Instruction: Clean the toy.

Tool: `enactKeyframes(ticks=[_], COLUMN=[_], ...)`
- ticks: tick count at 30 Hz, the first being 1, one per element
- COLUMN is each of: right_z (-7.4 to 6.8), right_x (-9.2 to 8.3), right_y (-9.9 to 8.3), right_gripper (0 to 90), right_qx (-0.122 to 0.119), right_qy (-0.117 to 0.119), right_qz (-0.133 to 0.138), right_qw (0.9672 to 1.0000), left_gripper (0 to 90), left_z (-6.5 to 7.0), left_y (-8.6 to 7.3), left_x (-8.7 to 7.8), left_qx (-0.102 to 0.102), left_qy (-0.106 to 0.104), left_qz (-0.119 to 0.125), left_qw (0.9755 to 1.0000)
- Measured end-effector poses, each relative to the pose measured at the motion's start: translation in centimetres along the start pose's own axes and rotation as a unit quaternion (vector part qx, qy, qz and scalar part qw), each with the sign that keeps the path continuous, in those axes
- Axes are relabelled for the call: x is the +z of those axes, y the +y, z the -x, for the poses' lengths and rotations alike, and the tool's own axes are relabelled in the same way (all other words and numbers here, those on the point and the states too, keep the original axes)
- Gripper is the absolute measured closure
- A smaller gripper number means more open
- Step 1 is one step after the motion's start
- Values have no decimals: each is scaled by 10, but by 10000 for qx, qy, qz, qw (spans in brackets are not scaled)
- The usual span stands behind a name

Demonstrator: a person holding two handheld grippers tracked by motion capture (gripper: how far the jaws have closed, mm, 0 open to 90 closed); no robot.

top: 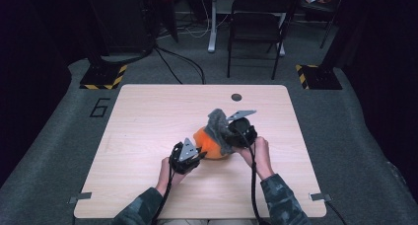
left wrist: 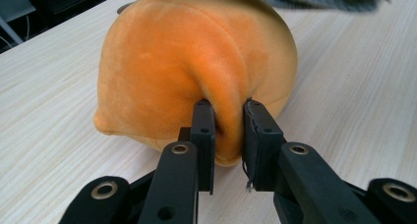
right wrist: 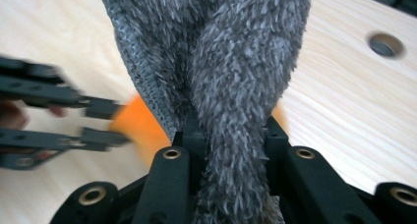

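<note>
An orange plush toy [top: 211, 145] lies near the middle of the wooden table [top: 148, 116]. My left gripper [top: 196, 155] is at its left side; in the left gripper view its jaws pinch a fold of the orange plush toy [left wrist: 196, 71], left gripper [left wrist: 228, 130] shut on it. A grey fluffy cloth [top: 219, 126] hangs over the toy's right side. My right gripper [top: 235, 132] is shut on that grey cloth [right wrist: 231, 86], right gripper [right wrist: 228, 135] with the bunched pile between its jaws, and holds it lifted. The left gripper [right wrist: 98, 123] shows blurred beside the orange toy [right wrist: 142, 126].
A round hole [top: 236, 97] sits near the table's far edge. Beyond the table stand a black folding chair [top: 256, 22] and yellow-black striped stand bases [top: 102, 77] with cables on the grey carpet. Both forearms come in from the near edge.
</note>
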State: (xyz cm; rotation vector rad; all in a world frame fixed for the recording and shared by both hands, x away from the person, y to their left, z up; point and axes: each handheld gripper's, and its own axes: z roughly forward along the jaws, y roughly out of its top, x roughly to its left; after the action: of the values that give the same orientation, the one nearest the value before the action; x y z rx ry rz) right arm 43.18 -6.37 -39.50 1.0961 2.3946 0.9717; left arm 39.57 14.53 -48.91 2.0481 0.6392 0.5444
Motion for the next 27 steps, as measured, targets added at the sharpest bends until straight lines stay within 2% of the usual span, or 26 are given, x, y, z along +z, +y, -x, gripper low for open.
enactKeyframes(ticks=[2, 4, 5, 6, 10, 12, 15, 17, 20, 27], right_z=[-8, -14, -13, -12, -3, 2, 8, 15, 24, 45], right_x=[8, 22, 27, 28, 27, 27, 28, 29, 30, 41], right_y=[0, -6, -10, -11, -12, -13, -15, -17, -21, -36], right_gripper=[725, 724, 725, 724, 724, 724, 723, 723, 723, 723], right_qx=[-286, -435, -420, -336, -369, -245, -113, -123, 89, 431], right_qy=[-73, -363, -407, -355, -366, -262, -286, -272, -259, -397], right_qz=[-133, -428, -444, -452, -450, -466, -524, -554, -621, -863], right_qw=[9995, 9975, 9973, 9978, 9976, 9983, 9981, 9980, 9977, 9945], left_gripper=[766, 760, 759, 759, 759, 760, 760, 761, 761, 763], left_z=[0, 0, 1, 1, 0, 0, 0, 0, 0, 0], left_y=[0, -1, -1, -1, -1, -1, -1, -1, -1, -1], left_x=[0, 1, 2, 2, 2, 2, 2, 2, 2, 2], left_qx=[11, 43, 48, 28, 27, 34, 26, 14, 14, -13], left_qy=[14, -27, -10, -23, -42, -46, -49, -56, -55, -54], left_qz=[-5, -45, -47, -41, -17, -18, -22, -17, -18, -19], left_qw=[10000, 10000, 10000, 10000, 10000, 10000, 10000, 10000, 10000, 10000])
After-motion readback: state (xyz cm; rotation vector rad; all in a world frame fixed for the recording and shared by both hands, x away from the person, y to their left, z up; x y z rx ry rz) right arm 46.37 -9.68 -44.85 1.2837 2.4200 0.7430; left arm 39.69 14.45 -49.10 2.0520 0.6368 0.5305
